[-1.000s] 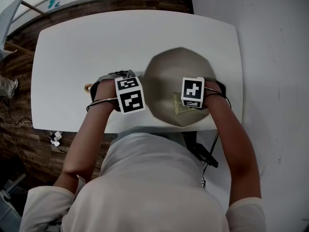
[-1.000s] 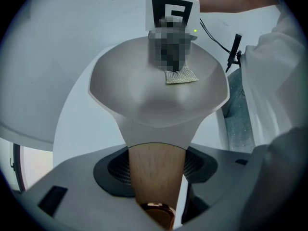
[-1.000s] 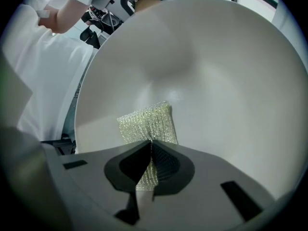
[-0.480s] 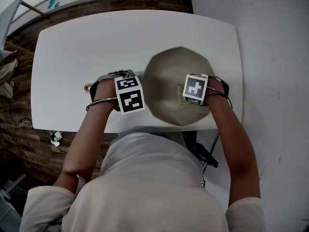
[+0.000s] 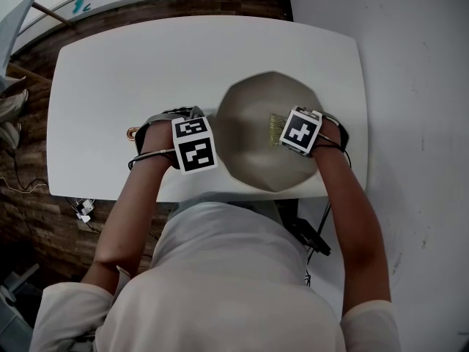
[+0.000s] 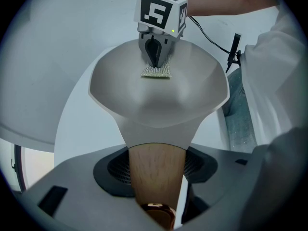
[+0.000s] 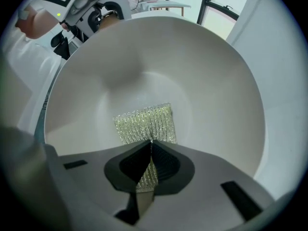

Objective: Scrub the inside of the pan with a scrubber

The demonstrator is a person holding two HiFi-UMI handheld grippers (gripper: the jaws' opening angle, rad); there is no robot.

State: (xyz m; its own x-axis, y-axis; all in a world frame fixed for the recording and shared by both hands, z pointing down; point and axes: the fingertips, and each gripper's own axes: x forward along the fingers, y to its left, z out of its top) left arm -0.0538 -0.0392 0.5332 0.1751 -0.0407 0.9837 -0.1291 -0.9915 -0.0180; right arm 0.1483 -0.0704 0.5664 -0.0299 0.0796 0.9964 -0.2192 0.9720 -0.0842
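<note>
A grey, wide-rimmed pan (image 5: 249,141) rests on the white table (image 5: 110,72). Its wooden handle (image 6: 156,177) ends in a copper ring (image 5: 134,132) and points left. My left gripper (image 5: 207,127) is shut on that handle, with the jaws (image 6: 156,165) pressing both sides. A glittery yellow-green scrubber (image 5: 277,128) lies flat against the pan's inner floor. My right gripper (image 5: 283,132) is shut on the scrubber's near edge. In the right gripper view, the scrubber (image 7: 144,124) sticks out beyond the closed jaws (image 7: 150,143) onto the pan (image 7: 207,90).
The pan sits close to the table's near edge, by the person's torso. A black cable and clip (image 5: 311,233) hang below that edge on the right. Dark wooden floor (image 5: 22,167) shows to the left of the table.
My right gripper has slid the scrubber away from the pan's near side toward its middle, turning a little. The left gripper and the pan have stayed put.
</note>
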